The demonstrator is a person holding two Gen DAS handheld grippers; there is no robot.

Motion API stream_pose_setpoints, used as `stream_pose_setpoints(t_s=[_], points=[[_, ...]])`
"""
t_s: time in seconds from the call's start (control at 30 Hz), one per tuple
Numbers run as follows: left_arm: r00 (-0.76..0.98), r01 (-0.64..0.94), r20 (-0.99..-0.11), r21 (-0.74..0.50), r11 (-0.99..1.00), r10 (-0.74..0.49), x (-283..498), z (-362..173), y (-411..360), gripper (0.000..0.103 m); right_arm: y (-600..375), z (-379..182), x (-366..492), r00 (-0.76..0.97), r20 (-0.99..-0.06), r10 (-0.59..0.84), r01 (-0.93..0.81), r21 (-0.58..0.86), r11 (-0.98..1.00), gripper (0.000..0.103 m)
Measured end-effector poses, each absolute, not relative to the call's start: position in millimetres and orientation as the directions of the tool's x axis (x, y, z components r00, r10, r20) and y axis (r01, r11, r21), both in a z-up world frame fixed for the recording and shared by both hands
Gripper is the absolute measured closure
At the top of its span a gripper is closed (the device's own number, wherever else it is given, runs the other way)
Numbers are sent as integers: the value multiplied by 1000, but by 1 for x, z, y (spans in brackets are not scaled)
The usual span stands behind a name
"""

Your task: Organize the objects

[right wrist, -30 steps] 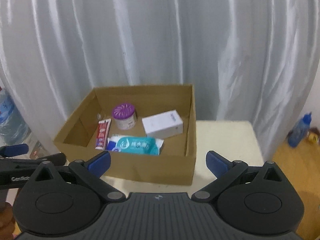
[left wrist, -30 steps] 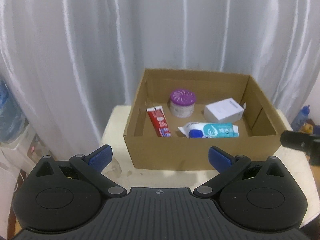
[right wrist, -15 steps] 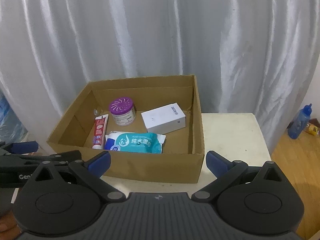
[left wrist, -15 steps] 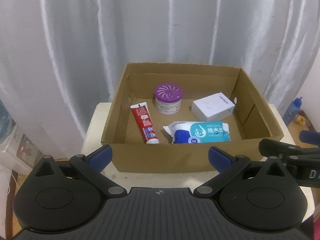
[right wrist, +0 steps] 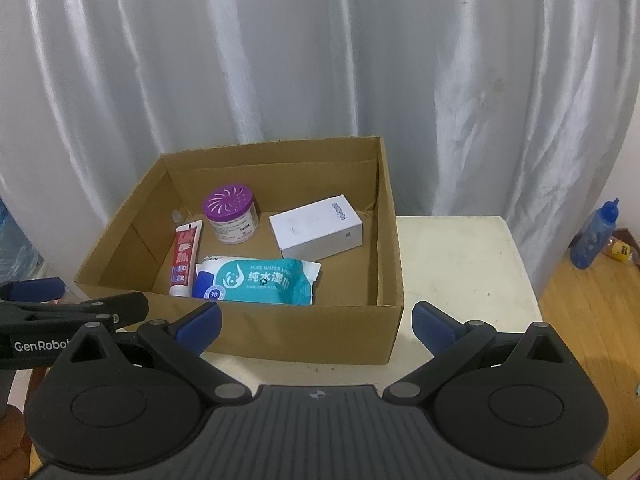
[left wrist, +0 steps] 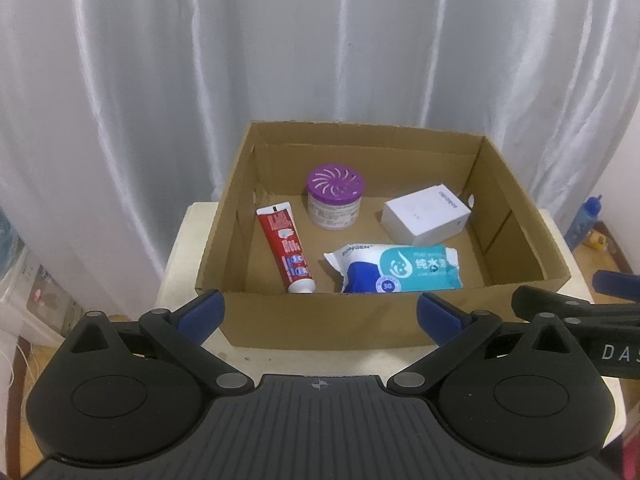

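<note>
An open cardboard box (left wrist: 320, 328) (right wrist: 304, 336) sits on a cream table (left wrist: 180, 252) (right wrist: 452, 260). Inside lie a red toothpaste tube (left wrist: 285, 252) (right wrist: 184, 256), a purple-lidded jar (left wrist: 334, 197) (right wrist: 233, 213), a white carton (left wrist: 426, 216) (right wrist: 318, 227) and a teal wet-wipes pack (left wrist: 396, 269) (right wrist: 258, 280). My left gripper (left wrist: 320, 314) hovers open before the box's front wall, nothing between its fingers. My right gripper (right wrist: 316, 322) is open too, in front of the box's right front corner. Each gripper shows at the edge of the other's view.
White curtains hang behind the table. A blue bottle (left wrist: 586, 220) (right wrist: 594, 234) stands on the wooden floor at the right. White storage items (left wrist: 20, 280) sit low at the left. Bare tabletop lies to the right of the box.
Both grippers have come closer to the box and risen, so more of the box's floor shows. They stay open. The items inside have not moved.
</note>
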State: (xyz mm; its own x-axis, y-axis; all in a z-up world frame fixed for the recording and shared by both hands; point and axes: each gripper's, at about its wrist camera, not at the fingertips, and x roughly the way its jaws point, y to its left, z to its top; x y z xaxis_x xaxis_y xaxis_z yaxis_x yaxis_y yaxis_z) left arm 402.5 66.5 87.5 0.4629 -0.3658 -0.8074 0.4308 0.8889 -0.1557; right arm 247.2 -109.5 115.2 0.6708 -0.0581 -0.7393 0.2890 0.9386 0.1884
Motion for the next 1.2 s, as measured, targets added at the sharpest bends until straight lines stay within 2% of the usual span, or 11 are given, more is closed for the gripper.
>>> stream_pose_setpoints(t_s=[1.2], points=[[476,429,-805,-140,893,-354,400,90,70,1,-107,114,250,665,-746,-48,292,200,935,0]])
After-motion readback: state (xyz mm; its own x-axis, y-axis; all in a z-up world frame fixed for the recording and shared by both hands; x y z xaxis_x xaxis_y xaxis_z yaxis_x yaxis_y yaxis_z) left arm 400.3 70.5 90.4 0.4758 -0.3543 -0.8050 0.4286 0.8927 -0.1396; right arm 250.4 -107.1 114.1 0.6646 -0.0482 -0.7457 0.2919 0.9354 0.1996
